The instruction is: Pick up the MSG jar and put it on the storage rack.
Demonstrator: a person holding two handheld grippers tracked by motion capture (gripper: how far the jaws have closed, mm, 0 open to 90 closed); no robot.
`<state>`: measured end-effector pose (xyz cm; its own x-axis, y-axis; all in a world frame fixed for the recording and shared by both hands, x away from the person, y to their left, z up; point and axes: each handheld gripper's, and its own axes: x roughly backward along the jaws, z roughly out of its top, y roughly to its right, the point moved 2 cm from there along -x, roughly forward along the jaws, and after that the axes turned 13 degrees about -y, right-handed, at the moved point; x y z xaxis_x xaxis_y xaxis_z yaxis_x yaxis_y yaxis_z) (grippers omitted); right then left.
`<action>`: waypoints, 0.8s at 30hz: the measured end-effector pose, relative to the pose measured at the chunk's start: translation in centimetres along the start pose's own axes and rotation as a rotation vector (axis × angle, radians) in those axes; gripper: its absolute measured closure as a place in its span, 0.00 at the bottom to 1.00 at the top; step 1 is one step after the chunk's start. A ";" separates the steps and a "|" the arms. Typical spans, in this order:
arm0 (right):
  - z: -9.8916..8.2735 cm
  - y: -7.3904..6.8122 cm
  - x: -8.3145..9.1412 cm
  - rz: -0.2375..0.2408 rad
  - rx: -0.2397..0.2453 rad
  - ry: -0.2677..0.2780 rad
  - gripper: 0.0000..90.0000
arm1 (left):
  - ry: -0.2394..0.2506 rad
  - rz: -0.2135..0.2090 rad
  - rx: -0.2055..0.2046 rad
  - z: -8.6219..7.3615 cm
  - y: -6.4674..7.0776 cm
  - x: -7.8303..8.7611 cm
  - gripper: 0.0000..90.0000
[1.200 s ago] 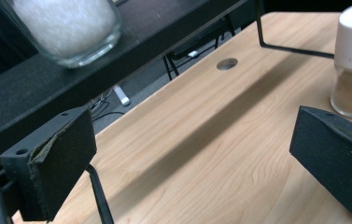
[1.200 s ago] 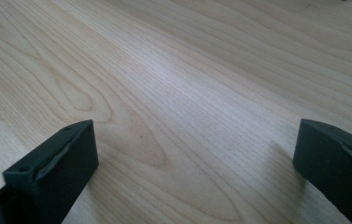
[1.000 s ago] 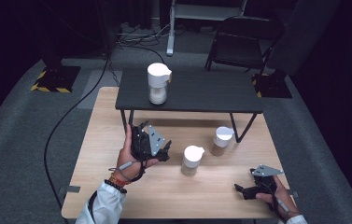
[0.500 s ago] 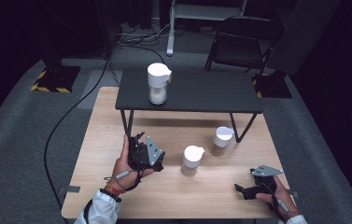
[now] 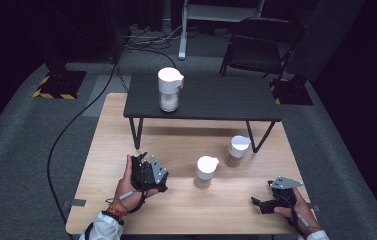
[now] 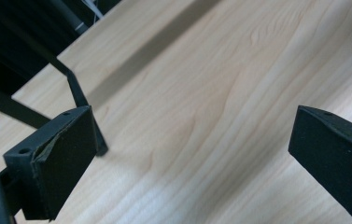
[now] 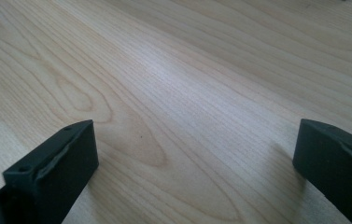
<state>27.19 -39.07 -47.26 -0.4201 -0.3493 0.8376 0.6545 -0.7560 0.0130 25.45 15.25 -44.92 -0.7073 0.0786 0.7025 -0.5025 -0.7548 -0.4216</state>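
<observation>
Both tongs, the left gripper [image 5: 148, 172] at lower left and the right gripper [image 5: 272, 197] at lower right of the high view, flanked the nearest jar [image 5: 205, 171] at lower centre, probably readying a grasp, while each gripper view showed jaws wide over bare wooden table [image 6: 201, 93].

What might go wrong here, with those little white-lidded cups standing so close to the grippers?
The left gripper, jaws open and holding nothing, is beside the nearest cup; a careless sideways move might tip that tall, narrow cup over. A second cup stands just behind it, so a push could knock one into the other. The right gripper sits low near the wooden table's front edge, where it may scrape the wood.
</observation>
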 end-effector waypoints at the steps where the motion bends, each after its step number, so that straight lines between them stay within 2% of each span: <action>1: 0.0 0.0 0.0 0.000 0.000 0.000 0.00 | -0.003 -0.004 0.003 -0.1 0.0 0.0 0.01; 9: 0.0 0.0 0.0 0.000 0.001 0.000 0.00 | -0.055 -0.017 0.008 -1.2 -0.5 -0.3 0.01; 17: 0.0 0.0 0.0 0.000 0.001 0.000 0.00 | -0.095 -0.036 0.043 -2.5 -1.3 -0.5 0.01; 24: 0.0 0.0 0.0 0.000 0.001 0.000 0.00 | -0.141 -0.070 0.067 -3.5 -1.9 -0.7 0.01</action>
<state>27.20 -39.07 -47.26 -0.4198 -0.3494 0.8377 0.6549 -0.7556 0.0131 25.20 18.92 -46.61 -0.5928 0.0437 0.8041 -0.5106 -0.7926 -0.3333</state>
